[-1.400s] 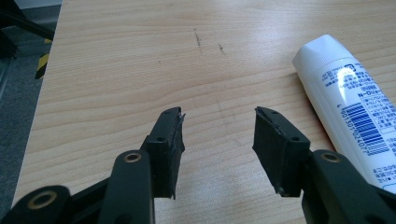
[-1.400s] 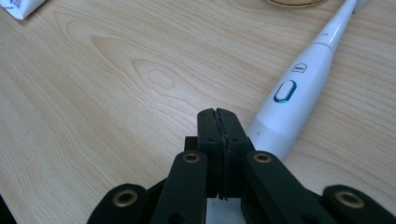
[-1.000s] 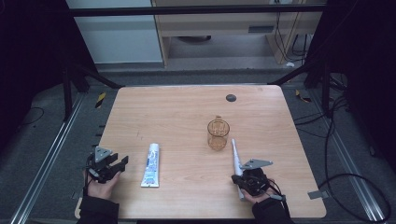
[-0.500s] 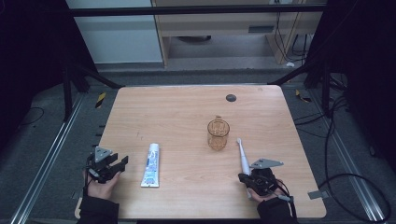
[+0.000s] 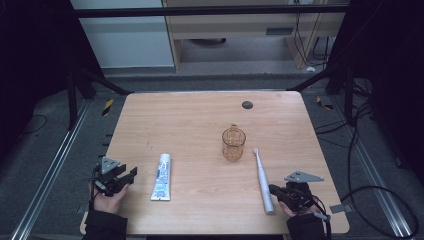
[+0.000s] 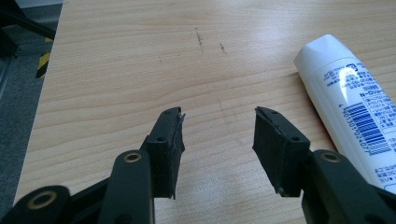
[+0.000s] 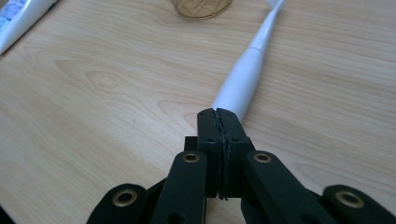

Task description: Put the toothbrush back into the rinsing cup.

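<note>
A white toothbrush (image 5: 261, 177) lies flat on the wooden table (image 5: 190, 125), head pointing at an amber glass cup (image 5: 233, 144). My right gripper (image 5: 272, 190) rests at the near right, jaws shut with nothing between them, tips right beside the handle. In the right gripper view the toothbrush (image 7: 243, 79) runs up from behind the closed tips of my right gripper (image 7: 218, 112) toward the cup (image 7: 201, 7). A white toothpaste tube (image 5: 161, 176) lies left of centre. My left gripper (image 5: 129, 176) sits open just left of it. The left gripper view shows the left gripper (image 6: 218, 116) empty, with the tube (image 6: 355, 102) to its right.
A small dark disc (image 5: 247, 104) is set in the table near its far edge. Black frame bars and cables run along the floor on both sides of the table. A person's hands hold both grippers at the near edge.
The toothbrush, held tilted a second ago, now lies flat on the table. My right gripper has let it go, drawn back to the right and shut. The left gripper has not moved.
</note>
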The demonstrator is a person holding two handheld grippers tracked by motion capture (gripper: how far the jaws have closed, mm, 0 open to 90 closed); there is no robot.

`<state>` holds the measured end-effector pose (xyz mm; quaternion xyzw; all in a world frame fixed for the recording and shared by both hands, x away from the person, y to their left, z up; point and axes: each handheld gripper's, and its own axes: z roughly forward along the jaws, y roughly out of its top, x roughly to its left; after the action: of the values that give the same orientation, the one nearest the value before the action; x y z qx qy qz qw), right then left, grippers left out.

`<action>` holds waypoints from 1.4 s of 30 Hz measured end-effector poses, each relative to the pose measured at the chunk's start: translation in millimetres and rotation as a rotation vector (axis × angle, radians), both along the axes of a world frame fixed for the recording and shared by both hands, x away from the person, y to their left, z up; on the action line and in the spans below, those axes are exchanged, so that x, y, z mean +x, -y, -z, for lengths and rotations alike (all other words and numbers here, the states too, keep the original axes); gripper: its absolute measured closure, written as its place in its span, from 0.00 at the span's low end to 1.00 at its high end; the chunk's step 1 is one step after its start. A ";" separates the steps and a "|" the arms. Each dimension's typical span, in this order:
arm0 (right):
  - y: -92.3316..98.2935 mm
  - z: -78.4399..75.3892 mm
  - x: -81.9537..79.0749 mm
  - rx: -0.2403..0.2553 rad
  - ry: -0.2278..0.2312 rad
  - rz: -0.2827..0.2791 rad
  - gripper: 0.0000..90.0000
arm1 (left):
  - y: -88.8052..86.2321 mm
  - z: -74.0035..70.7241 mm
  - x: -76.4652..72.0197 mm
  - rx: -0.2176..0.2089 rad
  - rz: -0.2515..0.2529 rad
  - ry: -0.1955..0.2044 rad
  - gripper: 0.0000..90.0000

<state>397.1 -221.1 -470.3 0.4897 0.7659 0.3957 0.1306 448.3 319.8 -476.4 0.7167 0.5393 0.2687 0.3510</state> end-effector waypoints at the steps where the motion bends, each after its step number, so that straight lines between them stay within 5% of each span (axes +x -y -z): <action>1: -3.8 1.3 -1.2 -0.003 -0.006 -0.021 0.99 | -0.1 0.1 0.0 -0.001 -0.002 0.000 0.57; 11: -15.8 9.2 -2.9 -0.030 -0.055 -0.075 0.99 | -0.2 0.6 0.2 -0.001 -0.002 -0.002 0.57; 31: -11.9 9.5 -2.8 -0.048 -0.065 -0.052 0.99 | -0.1 0.5 0.1 0.000 -0.002 -0.001 0.57; 42: -9.8 -2.3 1.1 -0.046 -0.015 -0.025 0.94 | 0.3 0.9 0.8 0.002 -0.002 -0.003 0.57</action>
<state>398.2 -211.3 -468.0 0.4801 0.7817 0.3757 0.1311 449.1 319.5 -477.3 0.7171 0.5402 0.2684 0.3492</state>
